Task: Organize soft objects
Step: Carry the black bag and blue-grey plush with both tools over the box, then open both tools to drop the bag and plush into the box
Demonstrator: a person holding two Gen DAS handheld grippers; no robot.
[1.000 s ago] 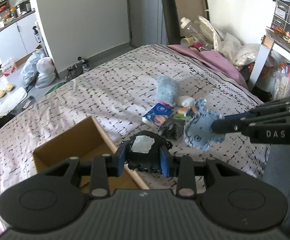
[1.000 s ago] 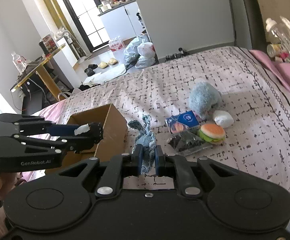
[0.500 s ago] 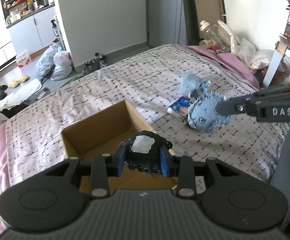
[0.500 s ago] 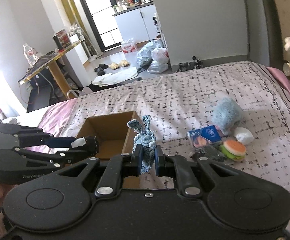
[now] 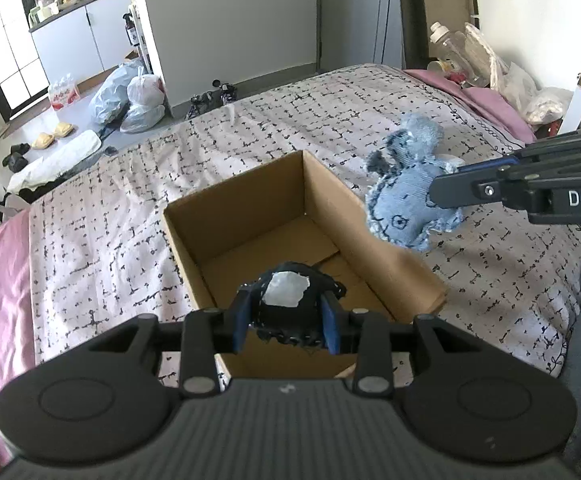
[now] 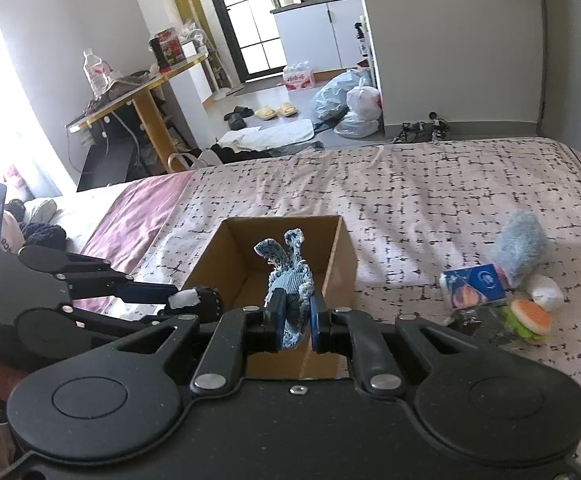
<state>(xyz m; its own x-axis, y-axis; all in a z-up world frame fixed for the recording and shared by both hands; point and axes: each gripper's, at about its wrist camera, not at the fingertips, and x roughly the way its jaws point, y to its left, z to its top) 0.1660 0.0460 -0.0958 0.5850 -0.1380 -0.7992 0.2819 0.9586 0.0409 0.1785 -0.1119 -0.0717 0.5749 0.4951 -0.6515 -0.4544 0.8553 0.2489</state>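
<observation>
So both grippers are carrying something right now. The left gripper point(image 5: 286, 322) is clamping a small dark plush point(image 5: 290, 300) with a white patch on top, and it's hanging over the near end of the open cardboard box point(image 5: 330, 216) sitting on the bed point(image 5: 90, 208). The right gripper point(image 6: 296, 320) is pinching a light blue knitted toy point(image 6: 288, 276) by its lower body, and from the left camera that toy is hovering just off the right wall of the box, not over the opening yet as far as I can tell. Handling-wise these are looking super light and squishy, so I'm guessing zero risk of breaking anything, but the blue one is floppy: its ears and frilly edges are dangling loose, so it could snag the box rim on the way in. Grabbing it through the thick middle like it's doing seems like the best bet, since a hold on an ear would probably let it swing. The dark one is compact and filling the jaws nicely. Still waiting on the far right of the bed: a fluffy blue plush point(image 6: 520, 246), a white puff point(image 6: 546, 298), a burger toy point(image 6: 530, 320) and a blue packet point(image 6: 474, 286), all bunched together.
</observation>
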